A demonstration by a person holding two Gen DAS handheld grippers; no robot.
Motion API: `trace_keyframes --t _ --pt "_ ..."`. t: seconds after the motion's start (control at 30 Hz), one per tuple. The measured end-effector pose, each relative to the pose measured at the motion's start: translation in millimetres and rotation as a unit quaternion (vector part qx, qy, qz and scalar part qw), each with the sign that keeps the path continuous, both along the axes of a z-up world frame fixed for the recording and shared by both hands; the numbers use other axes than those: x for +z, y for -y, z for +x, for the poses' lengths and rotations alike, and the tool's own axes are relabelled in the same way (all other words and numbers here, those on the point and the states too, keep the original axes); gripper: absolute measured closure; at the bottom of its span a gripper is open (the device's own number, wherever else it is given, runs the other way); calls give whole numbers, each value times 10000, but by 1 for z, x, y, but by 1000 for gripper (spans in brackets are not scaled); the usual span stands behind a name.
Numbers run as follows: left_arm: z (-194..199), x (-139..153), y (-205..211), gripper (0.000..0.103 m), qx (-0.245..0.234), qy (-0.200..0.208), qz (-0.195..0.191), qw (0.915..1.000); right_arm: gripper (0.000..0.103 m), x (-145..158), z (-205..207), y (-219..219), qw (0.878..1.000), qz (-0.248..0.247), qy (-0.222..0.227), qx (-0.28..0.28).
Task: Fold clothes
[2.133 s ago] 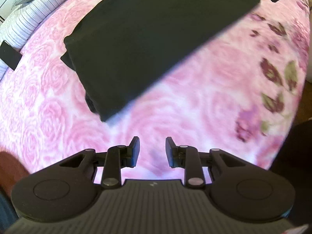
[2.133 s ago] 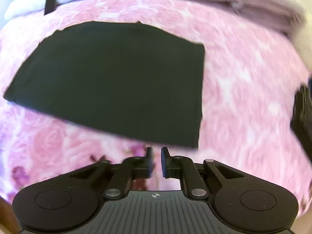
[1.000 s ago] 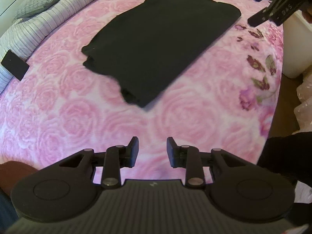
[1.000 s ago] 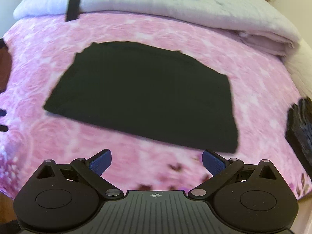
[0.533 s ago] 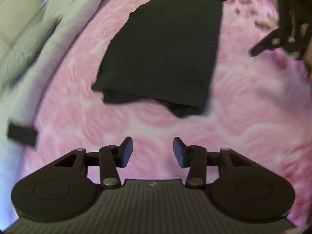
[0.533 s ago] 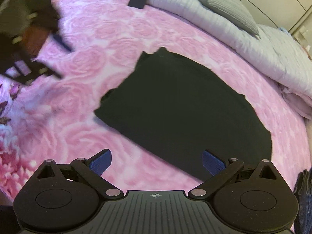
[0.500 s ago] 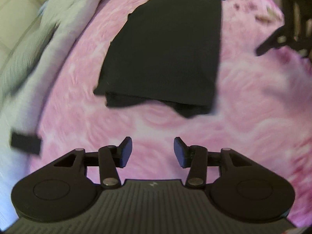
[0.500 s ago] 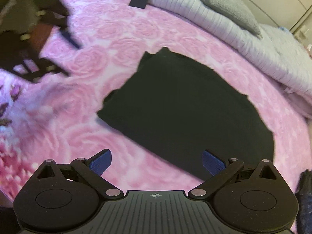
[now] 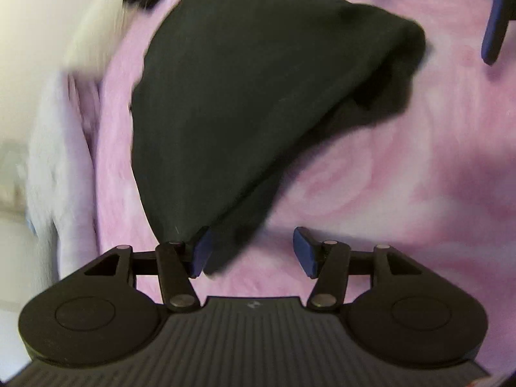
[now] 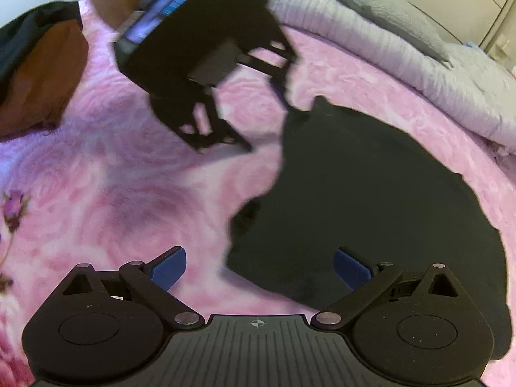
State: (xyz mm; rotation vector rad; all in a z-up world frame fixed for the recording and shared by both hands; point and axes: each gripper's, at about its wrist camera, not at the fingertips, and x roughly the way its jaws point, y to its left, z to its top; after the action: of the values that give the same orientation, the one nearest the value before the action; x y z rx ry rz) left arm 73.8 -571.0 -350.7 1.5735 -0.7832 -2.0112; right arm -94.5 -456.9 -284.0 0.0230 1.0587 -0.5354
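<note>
The folded garment (image 10: 371,200) lies on the bedspread (image 10: 129,200), between the two grippers. Behind it, the duvet (image 10: 403,64) runs along the bed's far side, a pillow (image 10: 387,9) on top.

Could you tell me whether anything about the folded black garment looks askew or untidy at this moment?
Yes. The black garment on the pink bedspread is not folded squarely: along the edge nearest both grippers, a lower layer sticks out raggedly past the top layer. Both the left gripper and right gripper have open jaws and hold nothing.
</note>
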Motion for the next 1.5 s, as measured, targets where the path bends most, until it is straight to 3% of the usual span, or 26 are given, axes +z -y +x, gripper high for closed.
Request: trace_keyframes --t 0.07,0.1,0.33,0.37,0.4,0.43,0.5,0.57,0.7,0.73,0.8,0.93,1.2,1.33,1.5 --pt "8 -3 6 36 -304 -117 -166 9993 7 -11 9 -2 9996 -221 -154 -39" --pt "11 -4 10 35 -355 -157 -200 9990 12 -17 13 -1 9991 -325 -262 -92" --pt "18 -14 33 37 -954 -132 -517 9940 14 -31 11 6 9920 -1016 -740 -88" --pt "16 -15 36 51 -1021 -85 -539 9933 14 -32 10 6 9907 -1107 -783 -66" --pt "14 -17 40 77 -1024 36 -538 9933 14 -34 9 7 9893 -1199 -825 -44" --pt "11 -18 43 84 -1027 153 -537 9931 14 -34 9 6 9881 -1278 -856 5" --pt "9 -14 46 87 -976 149 -450 9941 18 -35 8 6 9864 -1374 -893 120" --pt "7 -8 49 89 -861 90 -327 9957 27 -35 8 7 9858 -1395 -906 245" --pt "8 5 55 90 -785 21 -173 9968 77 -35 3 9 9855 -1365 -935 363" --pt "8 8 56 90 -785 10 -153 9968 85 -34 1 13 9869 -1278 -924 346" --pt "8 15 55 91 -768 19 -164 9969 90 -27 0 17 9887 -1178 -850 369" --pt "10 31 49 92 -703 40 -176 9974 92 -5 4 3 9906 -930 -630 783" --pt "26 65 16 92 -401 339 172 9985 93 45 6 -25 9942 -352 45 1018" --pt "12 94 31 92 -281 408 176 9986 93 75 -12 -6 9963 -296 467 653" --pt "-53 134 90 91 -440 500 114 9977 93 111 -68 43 9946 -358 937 -252"
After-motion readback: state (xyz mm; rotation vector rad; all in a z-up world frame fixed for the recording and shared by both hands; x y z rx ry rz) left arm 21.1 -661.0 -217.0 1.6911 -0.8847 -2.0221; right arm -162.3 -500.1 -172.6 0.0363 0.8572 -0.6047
